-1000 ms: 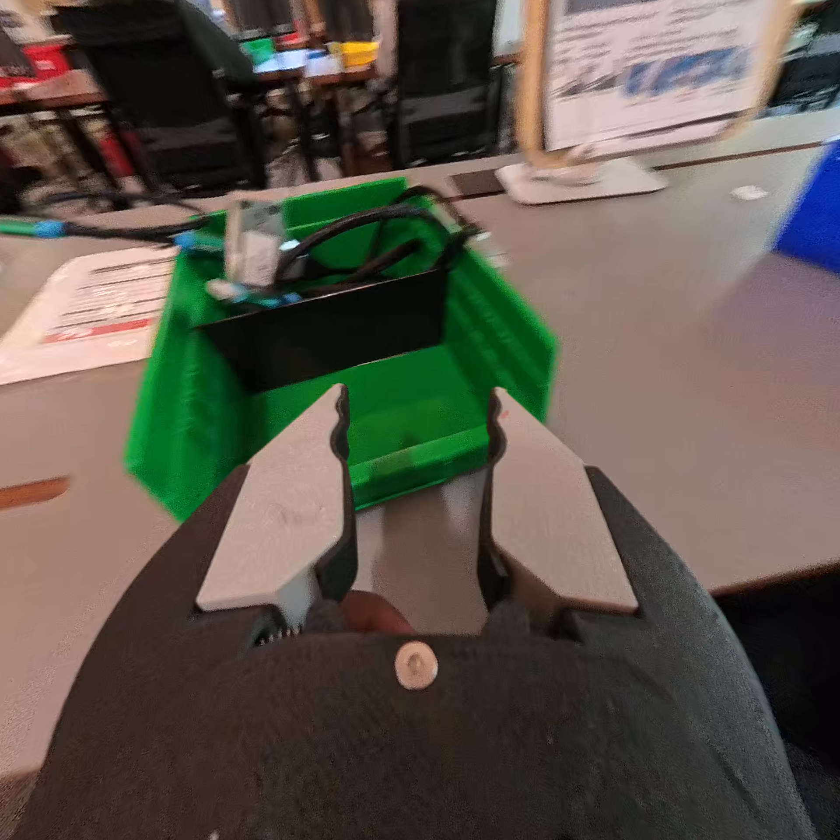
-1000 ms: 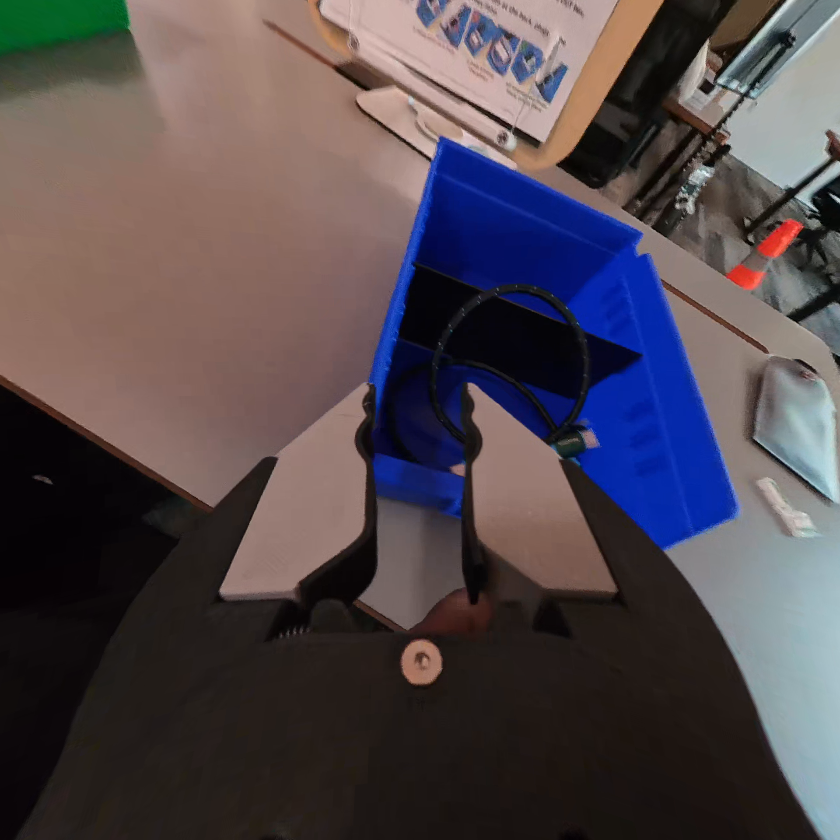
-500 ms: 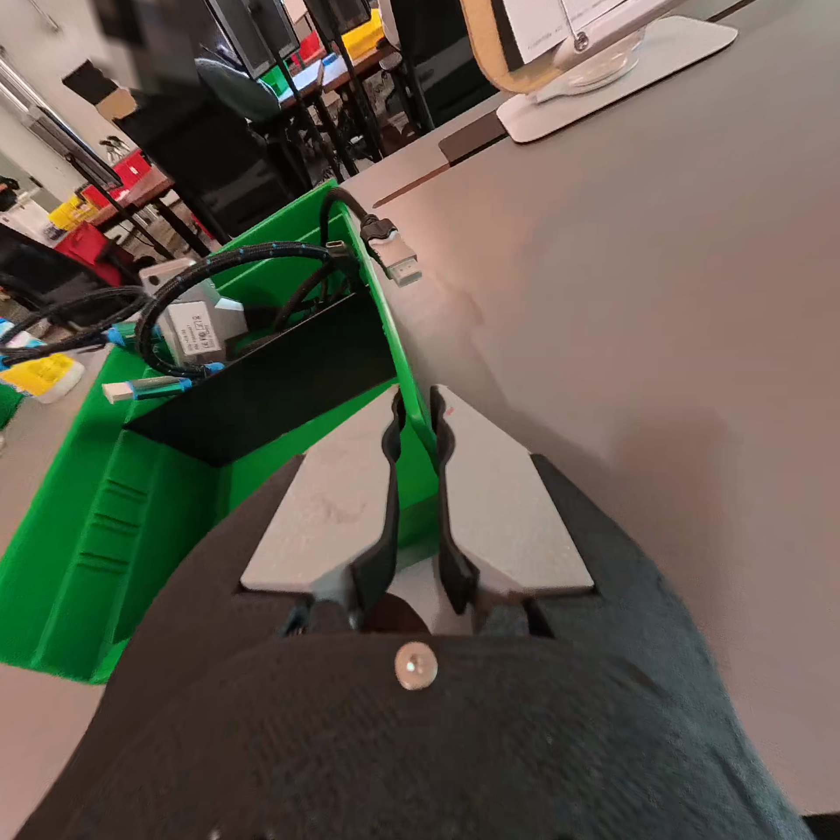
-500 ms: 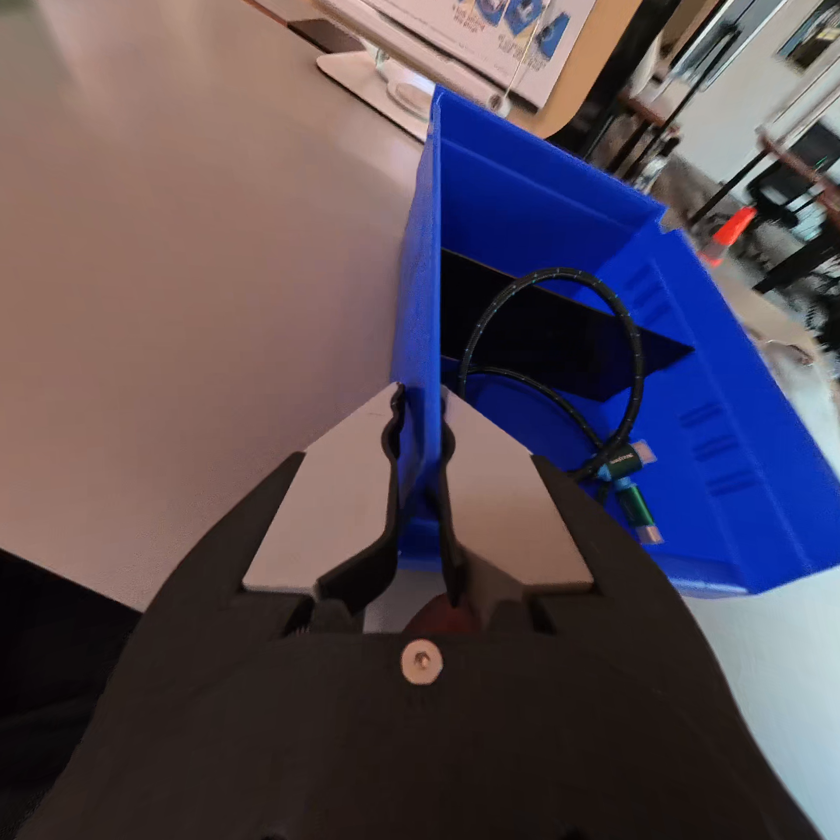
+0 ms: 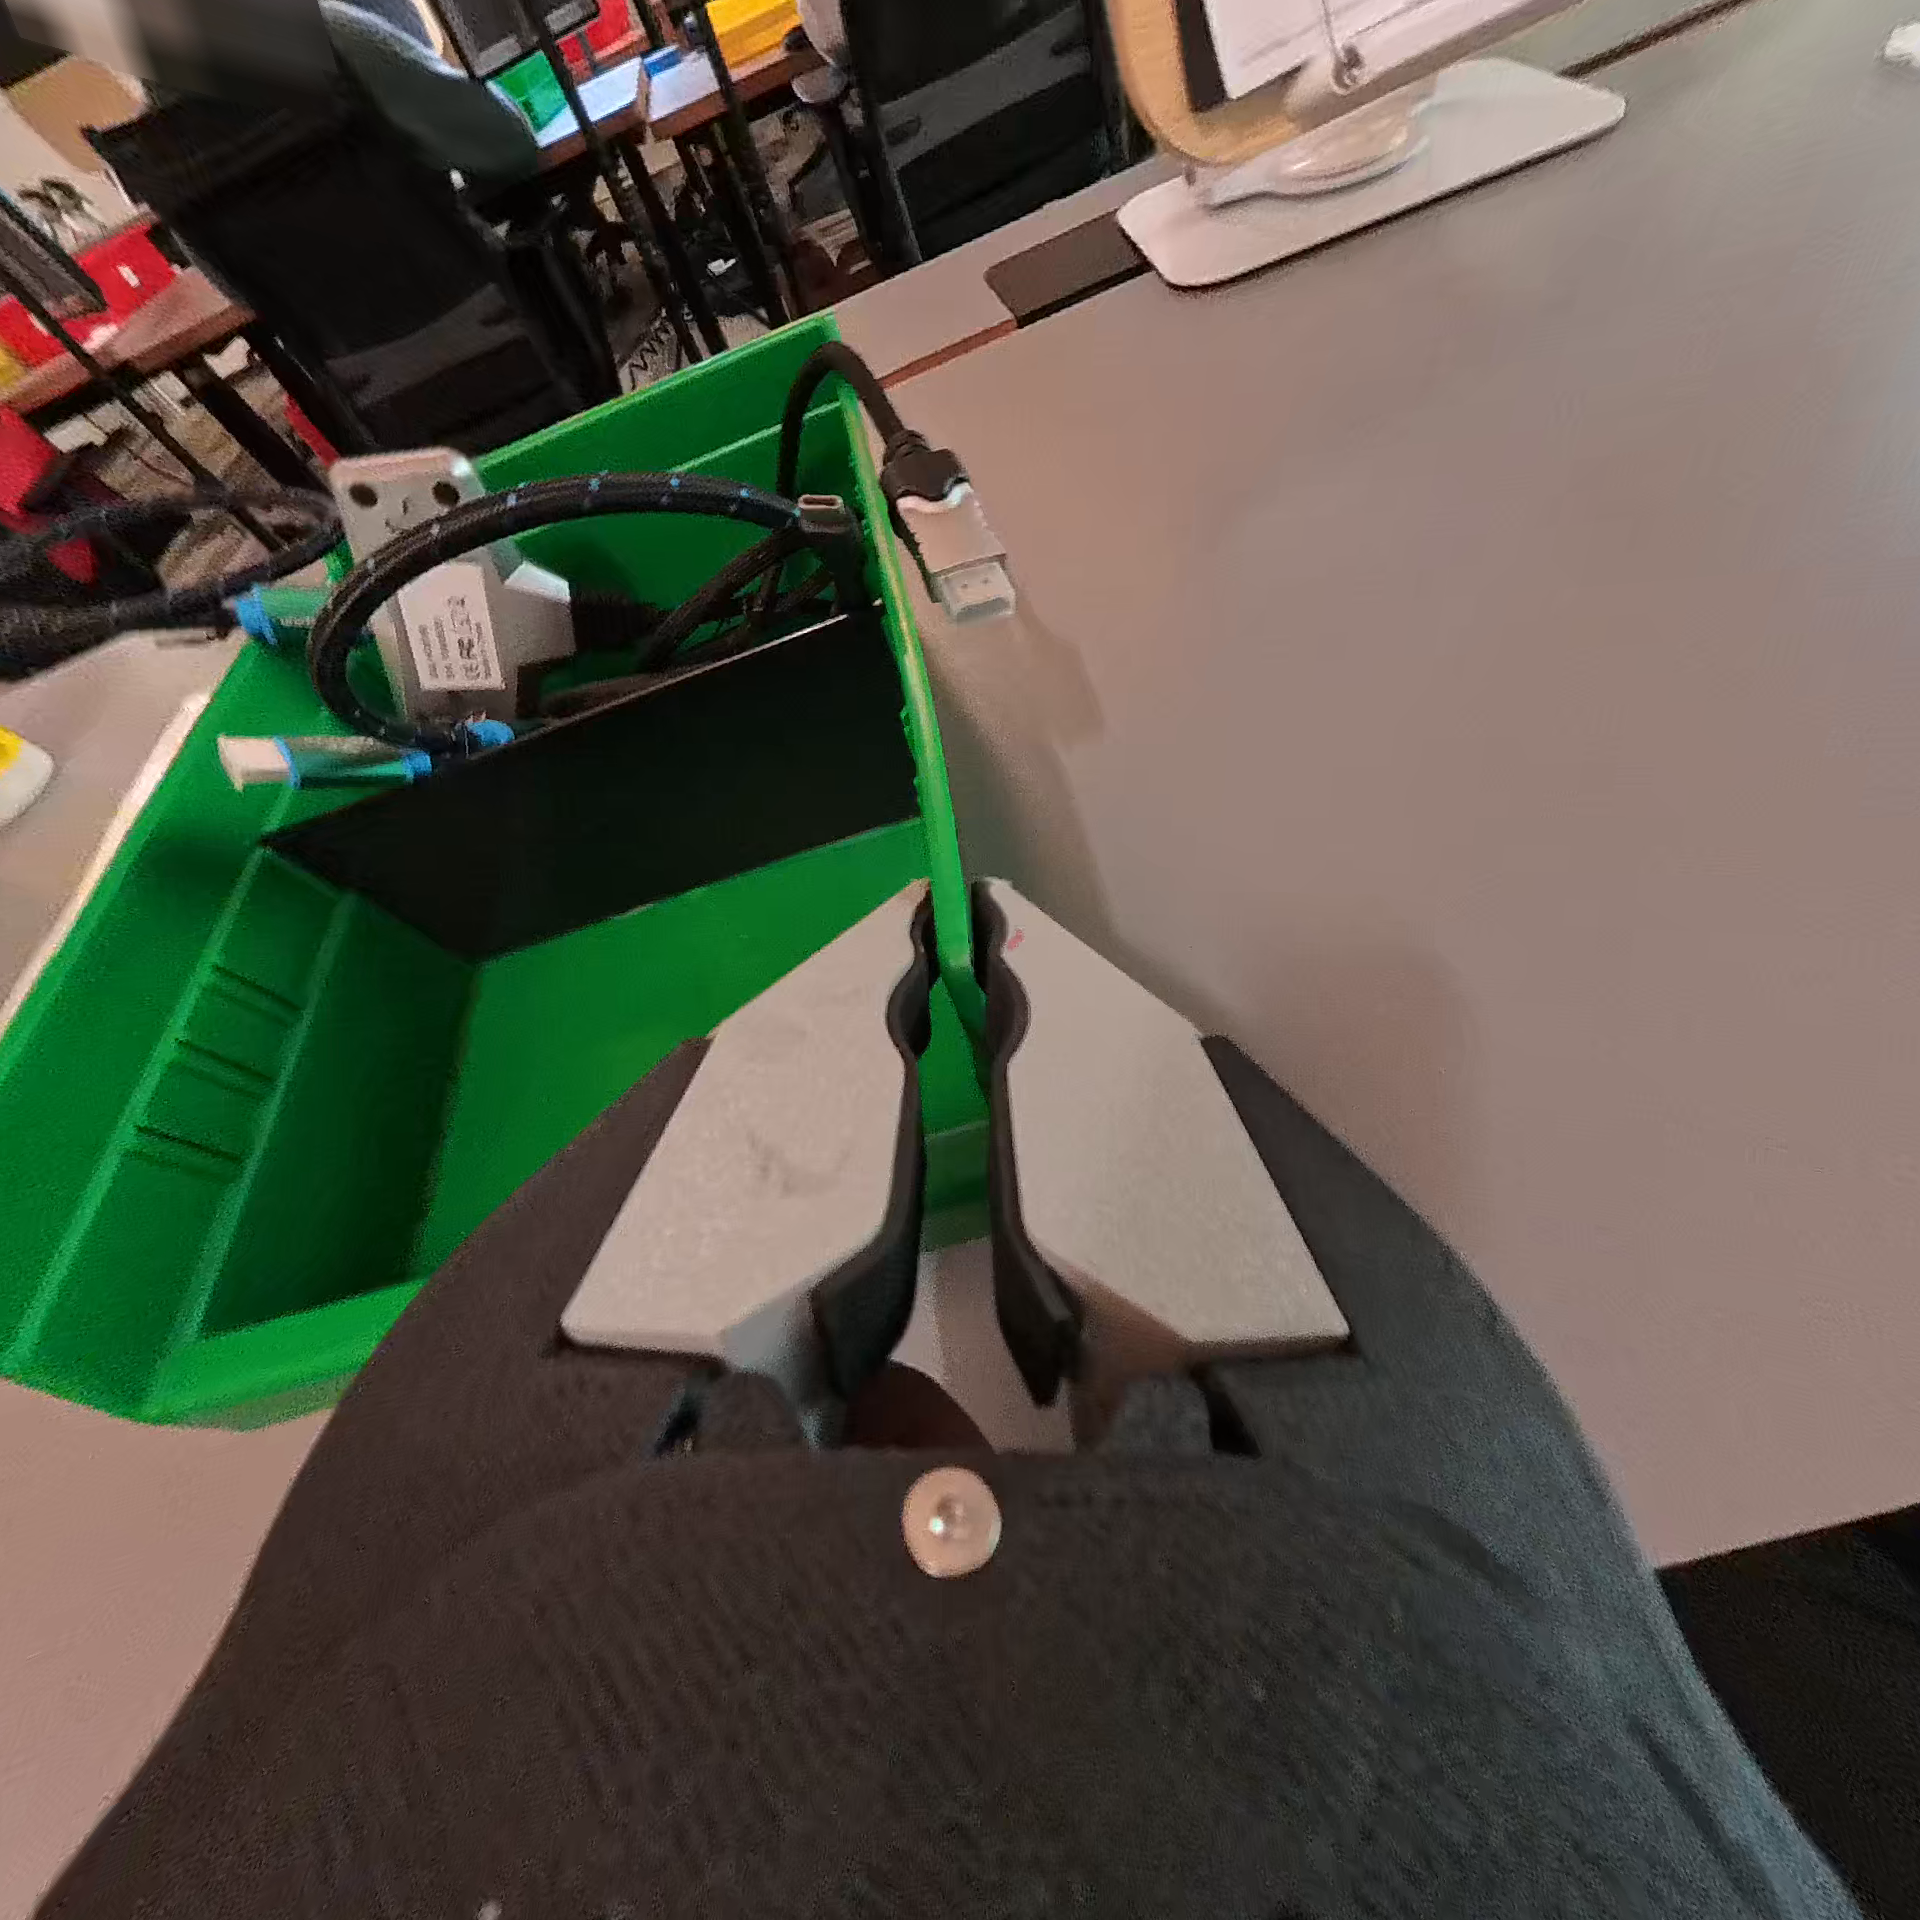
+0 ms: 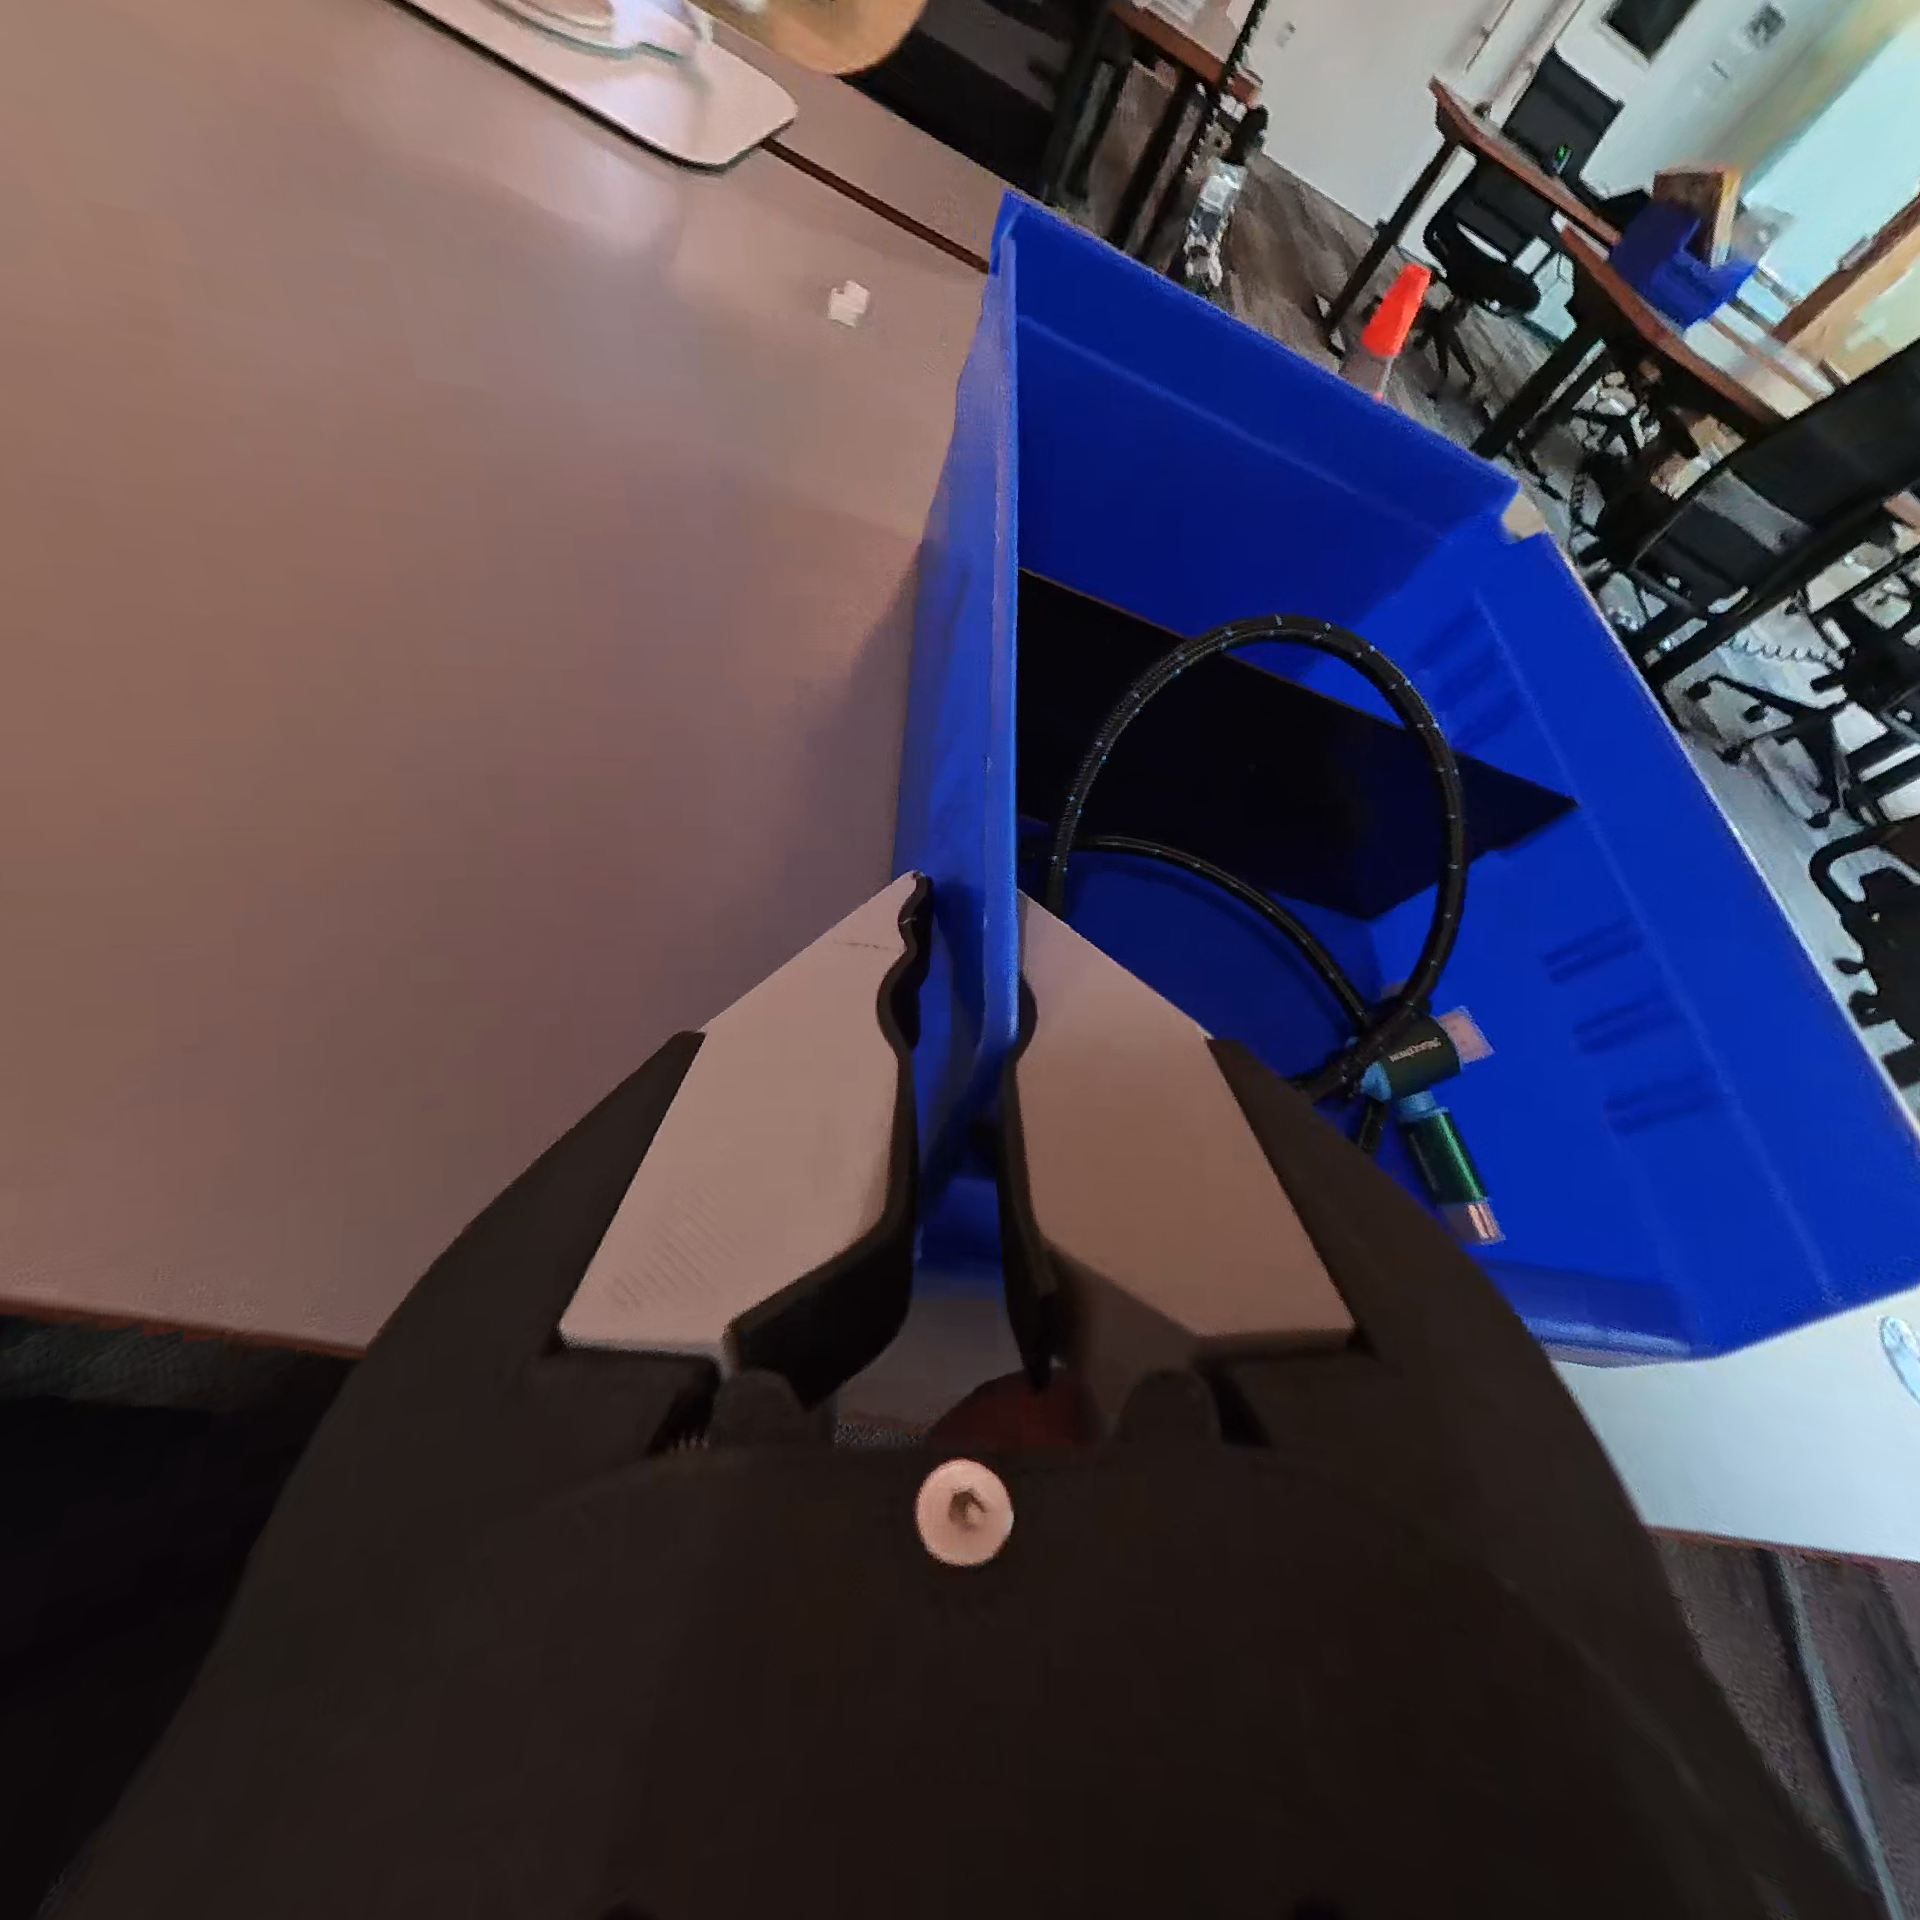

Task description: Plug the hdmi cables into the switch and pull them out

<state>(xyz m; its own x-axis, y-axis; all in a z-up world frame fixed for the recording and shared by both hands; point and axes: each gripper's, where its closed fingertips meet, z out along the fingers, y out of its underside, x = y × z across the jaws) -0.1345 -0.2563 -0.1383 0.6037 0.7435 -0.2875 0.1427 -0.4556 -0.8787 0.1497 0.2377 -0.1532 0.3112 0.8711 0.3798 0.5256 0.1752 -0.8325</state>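
My left gripper (image 5: 954, 914) is shut on the right wall of a green bin (image 5: 312, 1049). Behind the bin's black divider (image 5: 623, 821) lie a silver HDMI switch (image 5: 436, 582) and black braided cables (image 5: 582, 504). One silver HDMI plug (image 5: 961, 556) hangs over the bin's right wall, and a blue-collared plug (image 5: 312, 764) lies at the left. My right gripper (image 6: 966, 914) is shut on the left wall of a blue bin (image 6: 1299, 499). That bin holds a coiled black cable (image 6: 1351, 790) with green plugs (image 6: 1439, 1143) in front of its black divider (image 6: 1247, 769).
Both bins stand on a grey table (image 5: 1455, 727). A stand with a white base (image 5: 1382, 156) is at the back of it. Chairs and other desks (image 6: 1662, 312) fill the room beyond. The table's front edge (image 6: 156, 1320) runs just below my right gripper. My right fingertips sit around 55 cm from my left ones.
Both grippers moved in from in front of the bins and closed, the left on the green bin's right wall, the right on the blue bin's left wall. Each bin now looks nearer.
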